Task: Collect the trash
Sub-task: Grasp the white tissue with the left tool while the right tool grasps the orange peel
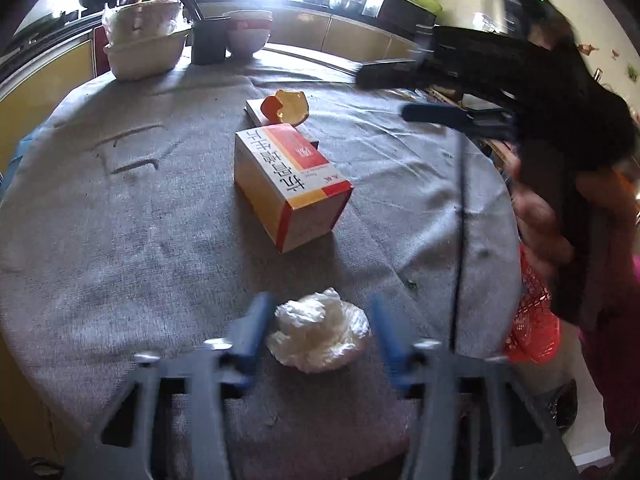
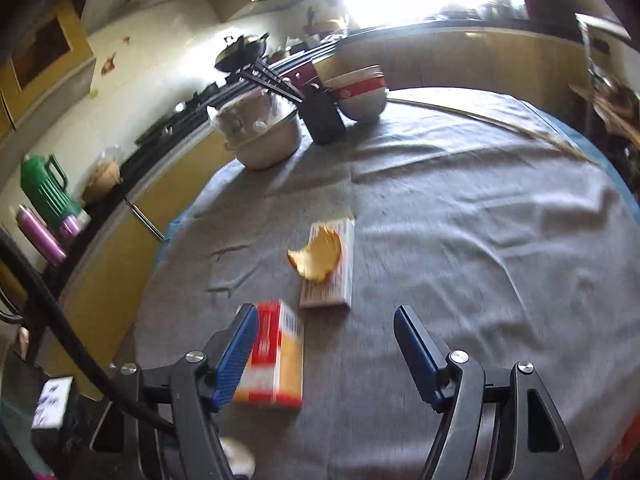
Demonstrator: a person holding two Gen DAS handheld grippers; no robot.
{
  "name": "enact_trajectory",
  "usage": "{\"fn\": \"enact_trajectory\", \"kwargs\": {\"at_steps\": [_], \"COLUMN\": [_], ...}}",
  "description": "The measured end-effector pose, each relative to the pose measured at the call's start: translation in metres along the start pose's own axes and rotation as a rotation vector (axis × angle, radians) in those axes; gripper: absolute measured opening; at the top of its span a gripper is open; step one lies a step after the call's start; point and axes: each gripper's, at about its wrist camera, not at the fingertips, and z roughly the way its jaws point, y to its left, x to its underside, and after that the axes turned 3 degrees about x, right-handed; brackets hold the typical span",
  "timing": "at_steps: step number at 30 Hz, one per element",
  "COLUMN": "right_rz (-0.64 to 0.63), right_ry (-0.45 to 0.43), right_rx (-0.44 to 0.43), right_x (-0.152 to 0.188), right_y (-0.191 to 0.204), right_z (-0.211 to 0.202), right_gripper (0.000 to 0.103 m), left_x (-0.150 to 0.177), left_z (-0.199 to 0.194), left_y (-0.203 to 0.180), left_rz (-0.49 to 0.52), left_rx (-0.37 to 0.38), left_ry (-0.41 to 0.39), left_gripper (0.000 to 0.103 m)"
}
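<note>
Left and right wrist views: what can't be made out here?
- Crumpled white plastic wad: left view, contact with left gripper fingers unclear; right view, hidden behind gripper frame.
- Orange-and-white carton: right view, print motion-blurred.
- Right gripper: left view, smeared.

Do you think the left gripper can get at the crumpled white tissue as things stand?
Probably yes: the tissue lies on the cloth between the left gripper's open fingers, with nothing over it; the box sits well beyond.
</note>
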Motion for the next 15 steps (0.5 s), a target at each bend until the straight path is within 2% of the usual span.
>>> {"fn": "enact_trajectory", "kwargs": {"at_steps": [1,4,8,15], "right_rz": [-0.016,-0.071,-0.149,-0.146], "right_ry": [0.006,0.042,0.086,0.135], "right_rx": [0.004,0.017,0.065,0.086], "right_x": [-0.005,-0.019,-0.030,-0.039], "right_y": [0.003,0.015,0.028,0.034], "right_z": [0.007,0.032,0.064,0.096], "right_gripper": [0.074,0.074,0.074,0.074], "left_x": [-0.001,0.001,0.003,0.003], "left_z": [0.001,-0.003,-0.008,-0.018], "left_y": [0.001,0.003,0.011,0.020], "left_rz": [-0.003,0.006,-0.013,-0.038], "left_rx": [0.006,0.014,0.024,0.022], "left_ry": [0.000,-0.016,-0.019,-0.038], "left_gripper": [0.041,0.024,0.024,0.024]}}
